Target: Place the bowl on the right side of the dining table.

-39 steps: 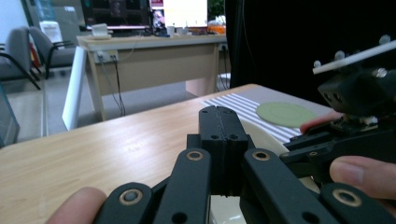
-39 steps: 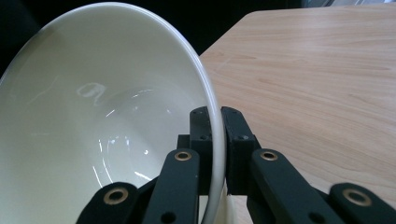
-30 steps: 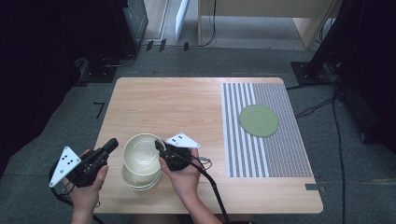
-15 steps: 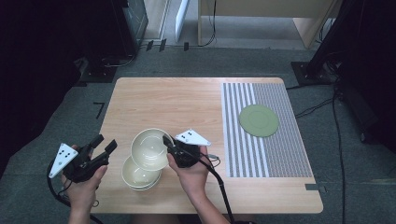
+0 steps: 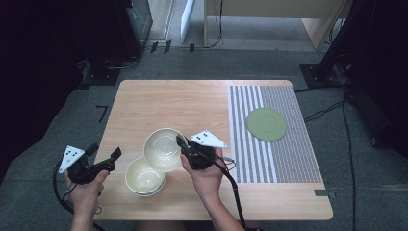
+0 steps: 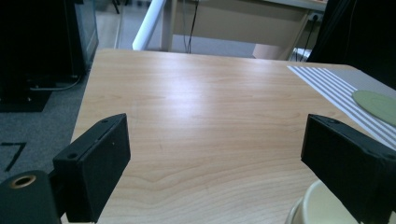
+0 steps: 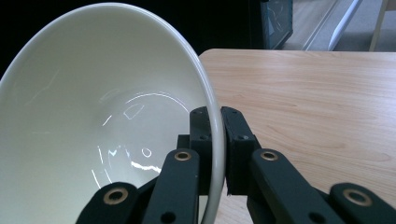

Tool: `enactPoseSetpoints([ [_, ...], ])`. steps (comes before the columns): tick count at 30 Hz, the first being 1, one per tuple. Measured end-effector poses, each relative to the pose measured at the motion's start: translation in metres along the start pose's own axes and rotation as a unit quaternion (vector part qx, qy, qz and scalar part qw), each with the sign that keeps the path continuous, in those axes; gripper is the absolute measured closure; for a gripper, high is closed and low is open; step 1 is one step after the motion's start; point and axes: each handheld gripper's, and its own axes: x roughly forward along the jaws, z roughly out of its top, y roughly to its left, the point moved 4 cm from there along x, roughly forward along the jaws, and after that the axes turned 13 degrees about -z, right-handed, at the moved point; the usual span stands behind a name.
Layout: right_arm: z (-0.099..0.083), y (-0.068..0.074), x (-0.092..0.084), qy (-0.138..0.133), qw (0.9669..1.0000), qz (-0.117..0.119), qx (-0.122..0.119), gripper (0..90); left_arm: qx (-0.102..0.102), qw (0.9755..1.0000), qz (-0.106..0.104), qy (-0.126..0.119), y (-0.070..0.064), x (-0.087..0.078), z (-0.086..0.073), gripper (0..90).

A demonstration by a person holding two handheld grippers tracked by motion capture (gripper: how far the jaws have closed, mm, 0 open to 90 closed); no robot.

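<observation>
While the right gripper (image 5: 181, 144) pinches the rim of the tilted cream bowl (image 5: 164, 149) above the stacked bowls (image 5: 144, 176), it looks stiff, glazed, slippery, breakable; the left gripper (image 5: 103, 155), jaws just spreading, stands released beside them, holding nothing
</observation>
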Motion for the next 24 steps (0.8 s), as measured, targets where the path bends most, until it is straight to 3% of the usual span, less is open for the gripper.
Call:
enactPoseSetpoints([
  [4,0.002,-0.006,-0.002,-0.002,1.0000,-0.005,0.002,84.9,-0.002,0.9997,0.018,0.013,0.008,0.002,-0.008,7.7],
  [13,0.005,-0.021,-0.006,-0.007,0.9998,-0.017,0.008,84.9,-0.024,0.9983,0.035,0.040,0.026,0.012,-0.031,7.8],
  [18,0.006,-0.026,-0.008,-0.010,0.9997,-0.021,0.011,84.9,-0.033,0.9975,0.039,0.048,0.031,0.015,-0.039,7.8],
  [24,0.006,-0.033,-0.011,-0.013,0.9994,-0.026,0.017,84.9,-0.030,0.9970,0.044,0.056,0.034,0.019,-0.047,7.8],
])
